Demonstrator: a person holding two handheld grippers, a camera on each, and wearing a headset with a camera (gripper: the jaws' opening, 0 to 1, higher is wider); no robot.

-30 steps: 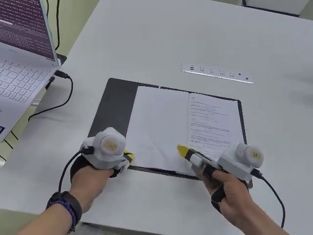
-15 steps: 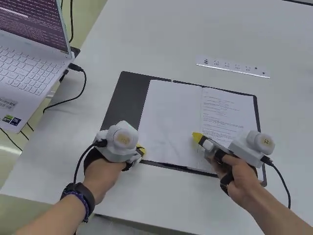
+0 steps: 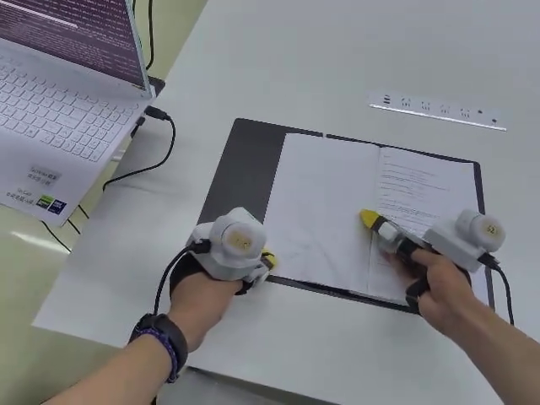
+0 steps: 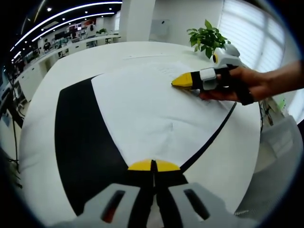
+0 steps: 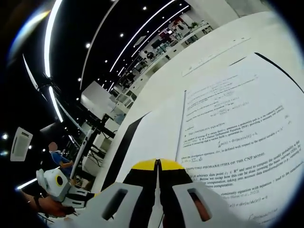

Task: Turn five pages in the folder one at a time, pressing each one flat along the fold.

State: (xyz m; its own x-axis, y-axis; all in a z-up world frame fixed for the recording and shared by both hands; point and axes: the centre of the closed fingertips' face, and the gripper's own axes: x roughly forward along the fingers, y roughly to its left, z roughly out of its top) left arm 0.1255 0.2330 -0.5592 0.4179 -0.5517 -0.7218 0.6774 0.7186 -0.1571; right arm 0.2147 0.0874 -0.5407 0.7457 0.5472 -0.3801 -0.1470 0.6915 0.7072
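Note:
An open black folder (image 3: 245, 169) lies flat on the white table. Its left page is blank (image 3: 321, 198) and its right page is printed (image 3: 426, 190). My right gripper (image 3: 369, 220) is shut, its yellow tips resting on the paper at the fold between the two pages. The right gripper view has those tips (image 5: 157, 165) beside the printed page (image 5: 237, 123). My left gripper (image 3: 268, 260) is shut too, with its tips (image 4: 153, 165) at the folder's near edge, where the blank page (image 4: 142, 104) meets the black cover (image 4: 80, 137). The right gripper (image 4: 183, 80) appears across the page.
An open laptop (image 3: 67, 93) sits at the far left with a black cable (image 3: 143, 164) trailing toward the folder. A white power strip (image 3: 439, 111) lies beyond the folder. Bare table surrounds the folder, and the near table edge (image 3: 278, 390) is close to my hands.
The camera has shifted, so the whole scene moved right. My right gripper has slid along the fold, away from the near edge. The left gripper has stayed at the folder's near edge.

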